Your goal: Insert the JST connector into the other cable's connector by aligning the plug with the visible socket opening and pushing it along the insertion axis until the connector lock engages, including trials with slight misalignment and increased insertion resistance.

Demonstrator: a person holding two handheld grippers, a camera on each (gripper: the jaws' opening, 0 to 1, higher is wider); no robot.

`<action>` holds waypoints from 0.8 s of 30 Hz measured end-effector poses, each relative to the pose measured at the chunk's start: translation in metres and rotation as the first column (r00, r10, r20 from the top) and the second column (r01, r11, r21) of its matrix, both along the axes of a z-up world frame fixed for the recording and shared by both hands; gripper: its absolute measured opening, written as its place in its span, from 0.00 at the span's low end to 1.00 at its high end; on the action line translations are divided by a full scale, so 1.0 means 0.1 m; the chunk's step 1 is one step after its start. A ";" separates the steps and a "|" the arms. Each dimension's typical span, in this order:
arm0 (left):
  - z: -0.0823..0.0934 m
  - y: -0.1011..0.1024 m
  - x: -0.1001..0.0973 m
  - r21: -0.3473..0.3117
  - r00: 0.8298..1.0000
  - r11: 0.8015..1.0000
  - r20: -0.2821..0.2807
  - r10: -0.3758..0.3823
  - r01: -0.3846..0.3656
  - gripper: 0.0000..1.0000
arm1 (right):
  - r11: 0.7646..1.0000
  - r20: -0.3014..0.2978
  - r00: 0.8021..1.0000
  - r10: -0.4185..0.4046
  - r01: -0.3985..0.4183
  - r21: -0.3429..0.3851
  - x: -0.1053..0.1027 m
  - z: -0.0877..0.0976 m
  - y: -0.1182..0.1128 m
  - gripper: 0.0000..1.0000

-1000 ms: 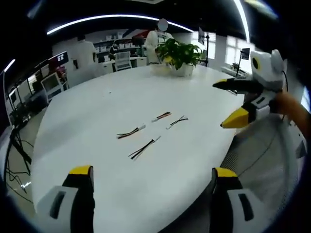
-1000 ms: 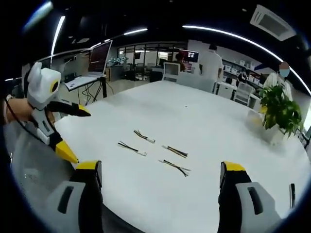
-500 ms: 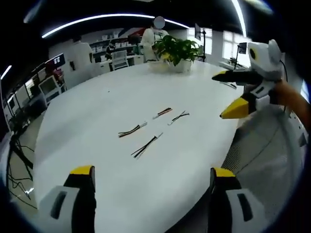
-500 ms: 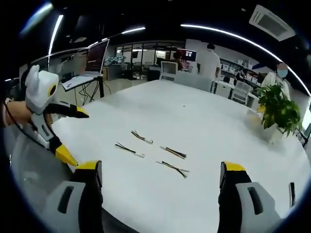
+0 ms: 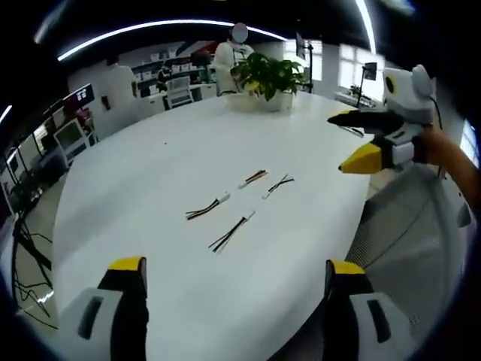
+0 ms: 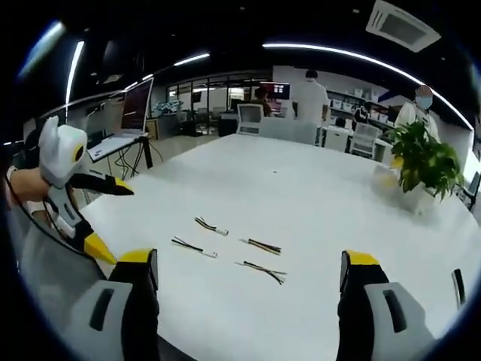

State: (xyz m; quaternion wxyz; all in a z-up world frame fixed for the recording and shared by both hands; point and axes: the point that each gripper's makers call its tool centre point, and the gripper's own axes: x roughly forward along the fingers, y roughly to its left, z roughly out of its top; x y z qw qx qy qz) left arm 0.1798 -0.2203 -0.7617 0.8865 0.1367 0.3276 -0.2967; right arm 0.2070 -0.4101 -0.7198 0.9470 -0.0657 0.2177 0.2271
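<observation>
So, quick status from us:

Cables: four short cable pieces lie loose on the white worktop (image 5: 150,173), clustered mid-surface, none mated yet. In the left gripper view we count a striped one with a white connector (image 5: 208,208), a dark pair (image 5: 231,232), a reddish one (image 5: 254,177) and a thin dark one (image 5: 277,184).

Left gripper (image 5: 233,282): fingers spread wide, nothing in them, hanging over the near edge of the worktop.

Right gripper (image 6: 252,274): same deal, fingers wide apart and empty. It also pokes into the left gripper view from the right (image 5: 359,143), off the worktop's side.

Key relation: the cables sit ahead of both sets of fingers, well apart from them. From the left, the dark pair looks nearest, its long axis running diagonally away and to the right.

Which arm is nearer: we reckon roughly even; in the right gripper view the closest piece (image 6: 261,270) lies almost dead ahead.

Next move, our guess: each gripper has to drop onto a cable near its connector end, so wrist roll needs matching to those diagonal axes.

Can't tell: which ends are plug or socket, too small.
</observation>
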 end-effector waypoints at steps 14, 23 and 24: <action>-0.11 -0.03 -0.06 -0.002 1.000 1.000 -0.032 0.002 -0.002 0.96 | 0.998 0.027 0.998 0.055 -0.055 -0.008 0.09 0.01 0.09 1.00; -0.04 0.12 -0.02 0.025 0.999 0.999 -0.028 0.022 -0.022 0.96 | 0.979 0.022 0.989 0.148 -0.143 -0.147 0.19 0.32 0.10 0.98; -0.02 0.13 -0.02 0.021 0.999 0.999 -0.027 0.026 -0.025 0.96 | 0.977 0.020 0.987 0.159 -0.155 -0.145 0.19 0.33 0.13 0.97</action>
